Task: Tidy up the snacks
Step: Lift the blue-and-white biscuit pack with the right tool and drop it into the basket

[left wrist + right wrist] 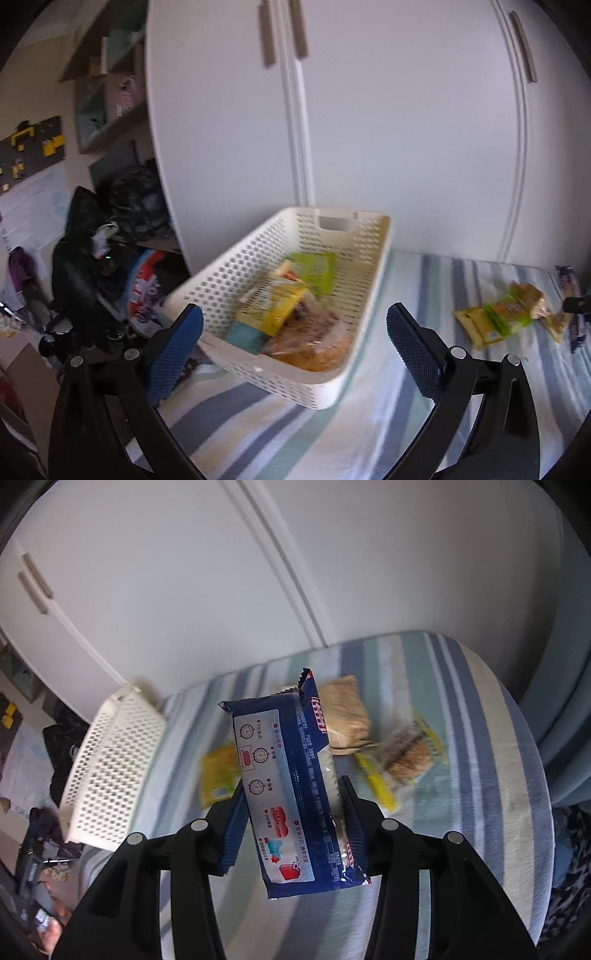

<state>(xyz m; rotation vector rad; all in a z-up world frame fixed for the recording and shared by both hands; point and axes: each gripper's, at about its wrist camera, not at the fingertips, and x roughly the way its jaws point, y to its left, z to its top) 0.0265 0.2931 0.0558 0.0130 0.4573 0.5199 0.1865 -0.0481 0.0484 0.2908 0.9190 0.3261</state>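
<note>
**Desk:** How far along are you with the snacks?

**Me:** Partway, I'd judge. The white basket (280, 295) sits on the striped bed (406, 424) and already holds several packets: a green one toward the back, a yellow one (275, 308) in the middle, and clear-wrapped baked goods at the near end. In the left wrist view a few more lie loose on the bed, well apart from the basket, among them a yellow-and-green packet (495, 319).

**Desk:** And your grippers?

**Me:** My right gripper (291, 812) has its jaws clenched on a blue snack packet (295, 794), held up above the bed, not yet in the basket. My left gripper (295, 332) is released, jaws spread wide, nothing between them, facing the basket's near corner.

**Desk:** What's left after the blue one?

**Me:** From the right wrist view, at least a tan packet (343, 709), a yellow-edged clear packet (406, 760) and a blurred yellow packet (218, 775) remain on the bed.

**Desk:** Any labels?

**Me:** The blue packet's back shows clock icons and small red pictograms with what look like Chinese characters, too blurred to read. No brand is legible anywhere.
</note>
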